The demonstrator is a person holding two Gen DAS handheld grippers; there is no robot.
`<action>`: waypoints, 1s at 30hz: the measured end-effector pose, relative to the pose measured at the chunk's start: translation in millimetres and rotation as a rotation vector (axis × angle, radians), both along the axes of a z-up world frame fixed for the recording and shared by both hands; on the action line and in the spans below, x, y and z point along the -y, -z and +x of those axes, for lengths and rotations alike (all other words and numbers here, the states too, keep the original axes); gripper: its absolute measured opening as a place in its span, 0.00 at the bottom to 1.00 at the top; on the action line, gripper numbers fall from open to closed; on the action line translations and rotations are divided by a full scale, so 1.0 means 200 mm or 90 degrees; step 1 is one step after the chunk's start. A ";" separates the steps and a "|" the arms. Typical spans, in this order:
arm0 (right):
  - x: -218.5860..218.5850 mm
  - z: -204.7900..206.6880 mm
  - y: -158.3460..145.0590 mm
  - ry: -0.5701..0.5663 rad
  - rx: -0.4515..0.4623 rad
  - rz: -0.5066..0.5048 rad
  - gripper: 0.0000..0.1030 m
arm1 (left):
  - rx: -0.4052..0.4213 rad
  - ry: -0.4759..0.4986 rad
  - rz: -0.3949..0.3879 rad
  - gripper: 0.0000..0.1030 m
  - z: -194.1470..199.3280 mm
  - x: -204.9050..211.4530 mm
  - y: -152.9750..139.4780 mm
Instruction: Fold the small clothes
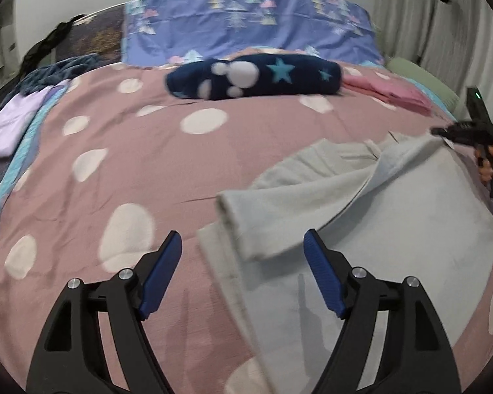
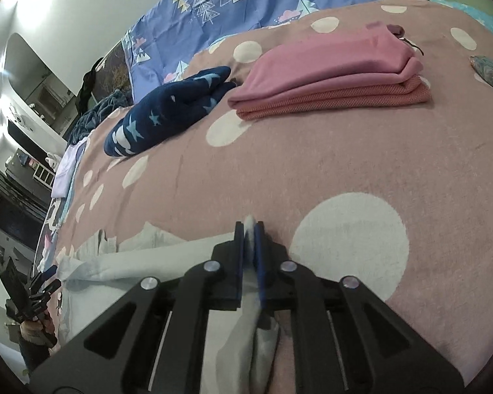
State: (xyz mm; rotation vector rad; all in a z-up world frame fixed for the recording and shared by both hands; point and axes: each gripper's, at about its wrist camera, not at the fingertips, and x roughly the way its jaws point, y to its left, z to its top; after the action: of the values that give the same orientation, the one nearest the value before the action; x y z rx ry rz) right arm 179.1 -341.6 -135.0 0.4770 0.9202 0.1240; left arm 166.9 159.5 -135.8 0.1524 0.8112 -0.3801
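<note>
A pale grey garment (image 1: 361, 197) lies spread on the bed (image 1: 148, 170), on a dusty-pink cover with white dots, and the fold looks to be midway: one part, seemingly a sleeve, is already laid across the body of the cloth. The right tool (image 2: 249, 229) is nearly closed and pinches an edge of the grey fabric between its blue pads — a tuft of cloth shows past the tips in the right wrist view. The left tool (image 1: 243, 246) stands wide with nothing between its pads, poised just above the near-left corner of the garment, where the folded sleeve ends. Farther up the bed sit finished pieces: a navy star-patterned bundle (image 1: 253, 77) and a pink folded stack (image 2: 332, 75), well apart from the work. My reading is that the step in hand is bringing one side over, with the right tool carrying its edge. The next move probably calls for the left tool to settle onto the near corner and close on it — low enough to catch the cloth layers without grabbing the bed cover beneath — so both edges travel together and the fold lands square.
</note>
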 end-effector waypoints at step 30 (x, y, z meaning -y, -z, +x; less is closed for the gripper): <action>-0.07 -0.02 -0.05 -0.051 0.046 0.013 0.04 | -0.023 -0.042 -0.115 0.03 0.39 0.06 0.06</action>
State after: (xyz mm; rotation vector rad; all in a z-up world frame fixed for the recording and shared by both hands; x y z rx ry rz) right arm 175.7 -328.3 -124.4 0.4529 0.8684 0.2221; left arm 245.8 147.9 -147.9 -0.0495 0.8110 -0.3932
